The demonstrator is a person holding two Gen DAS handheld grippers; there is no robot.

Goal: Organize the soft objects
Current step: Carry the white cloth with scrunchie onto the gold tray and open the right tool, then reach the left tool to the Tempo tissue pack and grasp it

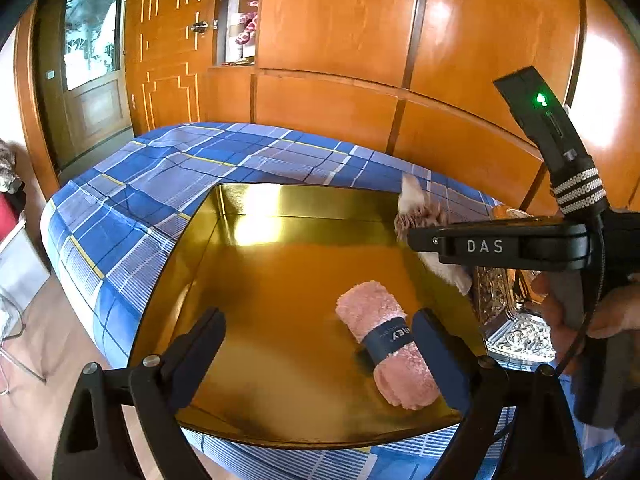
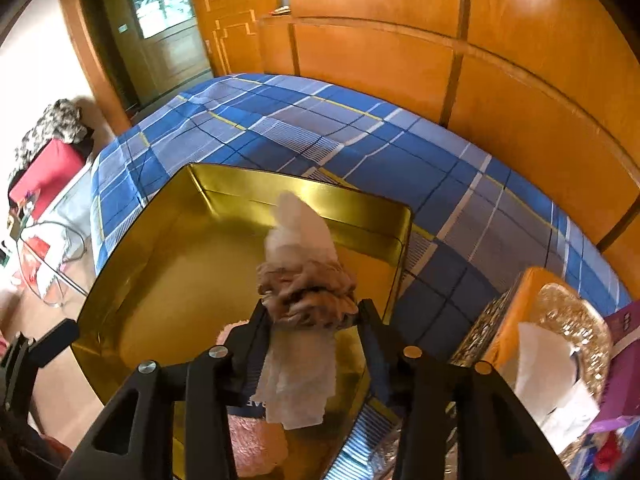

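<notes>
An open gold tin [image 1: 280, 200] lies on the bed. In it lies a rolled pink towel [image 1: 384, 344] with a navy band, close against the right finger of my left gripper [image 1: 320, 320], which is open and holds nothing. My right gripper [image 2: 312, 304] hangs over the tin [image 2: 240, 184], shut on a white tissue bundle with a brown scrunchie [image 2: 308, 288] around its middle. The tissue droops below the fingers. The left wrist view shows this right gripper [image 1: 440, 240] side-on at the tin's right rim. The pink towel [image 2: 256, 440] shows under the right gripper's fingers.
A blue plaid bed cover [image 1: 160, 184] lies under the tin. An ornate gold tissue box [image 2: 560, 320] stands right of the tin, with a purple pack [image 2: 624, 340] beyond it. Wooden wardrobe panels [image 1: 400, 40] rise behind the bed. A person's hand [image 1: 616, 312] grips the right tool.
</notes>
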